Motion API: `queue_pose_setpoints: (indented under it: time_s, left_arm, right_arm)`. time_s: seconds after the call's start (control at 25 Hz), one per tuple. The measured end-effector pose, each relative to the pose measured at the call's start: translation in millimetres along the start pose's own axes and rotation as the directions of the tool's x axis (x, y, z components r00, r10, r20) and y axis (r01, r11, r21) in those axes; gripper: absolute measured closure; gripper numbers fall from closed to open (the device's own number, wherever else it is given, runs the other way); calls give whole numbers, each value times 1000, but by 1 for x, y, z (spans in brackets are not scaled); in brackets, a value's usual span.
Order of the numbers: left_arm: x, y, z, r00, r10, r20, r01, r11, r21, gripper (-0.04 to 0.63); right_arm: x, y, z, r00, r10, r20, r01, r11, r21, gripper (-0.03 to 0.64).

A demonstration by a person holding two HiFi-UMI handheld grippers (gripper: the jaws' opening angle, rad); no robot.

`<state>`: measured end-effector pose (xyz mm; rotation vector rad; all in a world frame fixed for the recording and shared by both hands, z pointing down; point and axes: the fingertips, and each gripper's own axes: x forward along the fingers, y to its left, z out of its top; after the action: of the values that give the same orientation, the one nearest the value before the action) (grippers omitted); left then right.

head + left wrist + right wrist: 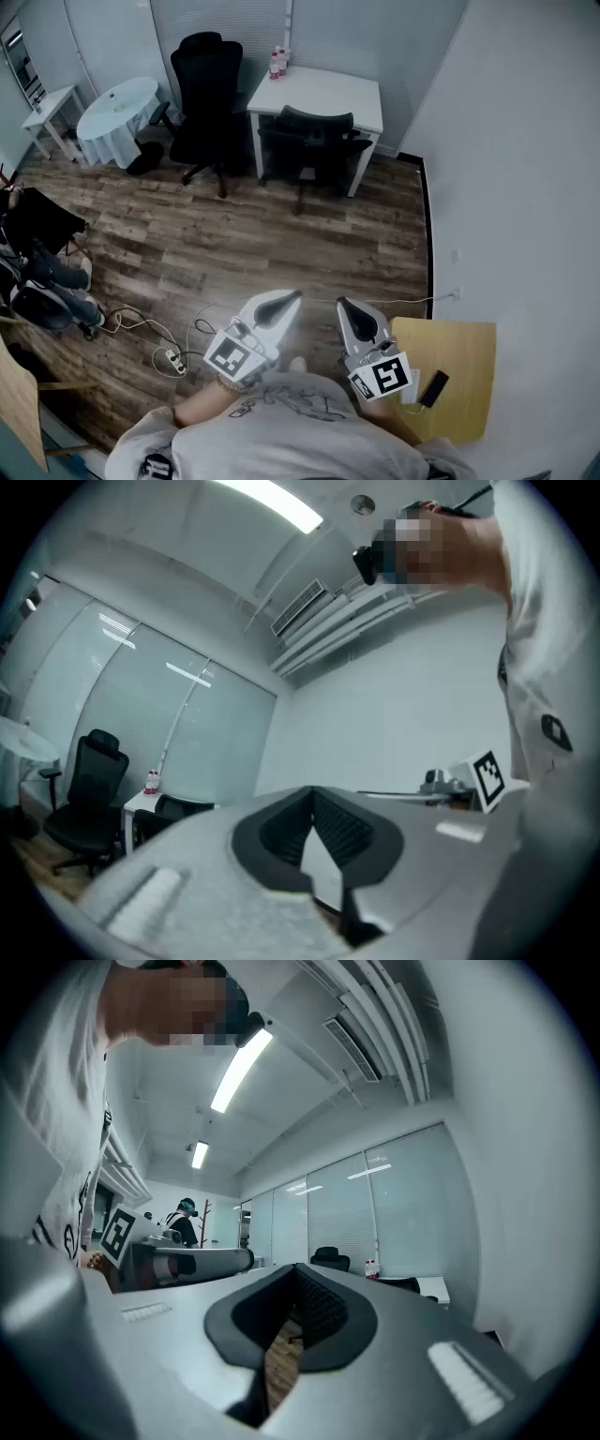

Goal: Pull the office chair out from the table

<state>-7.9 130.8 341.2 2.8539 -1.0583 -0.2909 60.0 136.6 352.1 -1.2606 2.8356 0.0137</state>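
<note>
Facing open wood-plank floor, the black office chair sits far off, seemingly tucked under the white rectangular table beside the right wall; near, the left gripper and right gripper hang clenched, holding nothing.

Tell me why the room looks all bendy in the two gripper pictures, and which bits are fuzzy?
Left gripper view: the wide lens curves the walls and darkens the corners; the close-up left gripper looks soft. Right gripper view: same bending; the ceiling light glares white; the right gripper is blurry. Head view: dimmer, lines straighter, the office chair fairly sharp.
</note>
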Motion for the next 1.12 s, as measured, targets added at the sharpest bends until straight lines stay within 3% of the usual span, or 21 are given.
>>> queue_pose_setpoints:
  time_s: [0.56, 1.12]
  left_arm:
    - [3, -20, -10, 1000, 10, 6, -10, 1000, -5, 594]
    - [34, -54, -39, 1000, 19, -6, -19, 1000, 19, 594]
  right_arm:
    - [-22, -5, -2, 999, -8, 44, 7, 1000, 26, 611]
    - [-60, -37, -16, 1000, 13, 29, -14, 999, 40, 609]
